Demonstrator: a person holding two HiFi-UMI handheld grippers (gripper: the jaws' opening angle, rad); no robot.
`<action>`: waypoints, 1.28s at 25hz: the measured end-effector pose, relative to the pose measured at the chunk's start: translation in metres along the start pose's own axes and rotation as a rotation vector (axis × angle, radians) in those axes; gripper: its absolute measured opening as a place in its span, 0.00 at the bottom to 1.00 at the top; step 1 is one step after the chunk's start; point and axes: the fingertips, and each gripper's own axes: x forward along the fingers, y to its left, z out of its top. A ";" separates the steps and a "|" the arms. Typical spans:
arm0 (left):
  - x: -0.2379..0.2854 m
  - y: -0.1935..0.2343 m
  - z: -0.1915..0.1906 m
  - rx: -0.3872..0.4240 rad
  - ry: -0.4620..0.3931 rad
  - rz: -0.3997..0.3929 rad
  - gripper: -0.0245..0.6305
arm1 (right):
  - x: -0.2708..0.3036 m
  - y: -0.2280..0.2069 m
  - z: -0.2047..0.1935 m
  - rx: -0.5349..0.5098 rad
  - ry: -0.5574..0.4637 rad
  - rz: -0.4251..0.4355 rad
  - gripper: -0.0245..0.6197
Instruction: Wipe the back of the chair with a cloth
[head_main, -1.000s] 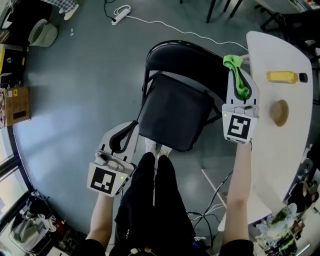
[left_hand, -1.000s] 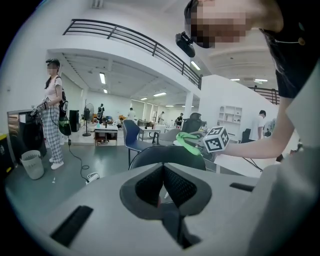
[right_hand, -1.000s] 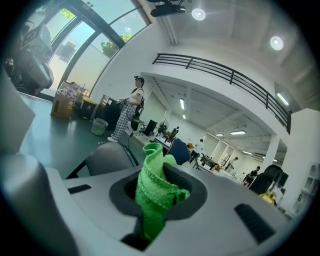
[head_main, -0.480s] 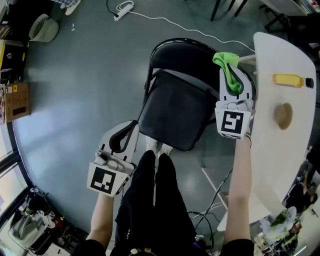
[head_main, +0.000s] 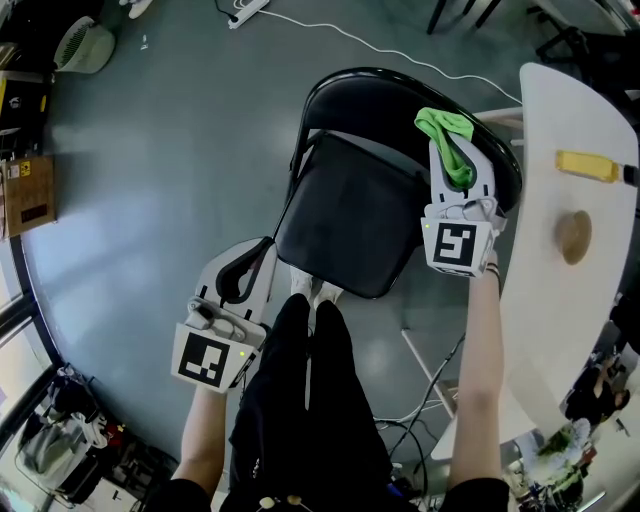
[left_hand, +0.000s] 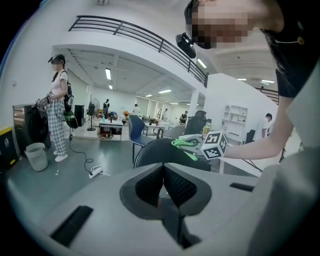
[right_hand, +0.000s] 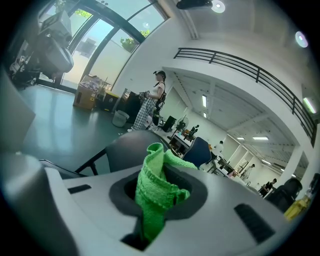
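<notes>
The right gripper reaches forward over the black chair. Its jaws are closed on the green cloth, at the right end of the chair's back. The left gripper hangs beside the seat's front left corner, with its jaws together and empty.

Green cloth — looped, fuzzy weave, matt. Chair backrest is black and smooth with a slight sheen; seat matt black. Left gripper shell is smooth matt grey plastic — pads dark, finely ribbed.
</notes>
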 end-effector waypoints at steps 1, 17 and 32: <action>0.000 0.001 -0.001 -0.002 0.001 0.001 0.04 | 0.001 0.002 -0.001 0.001 0.001 0.005 0.11; 0.001 0.010 -0.016 -0.037 0.026 0.017 0.04 | 0.020 0.063 -0.033 -0.013 0.055 0.150 0.11; 0.003 0.023 -0.045 -0.063 0.048 0.032 0.04 | 0.033 0.119 -0.081 -0.009 0.144 0.246 0.11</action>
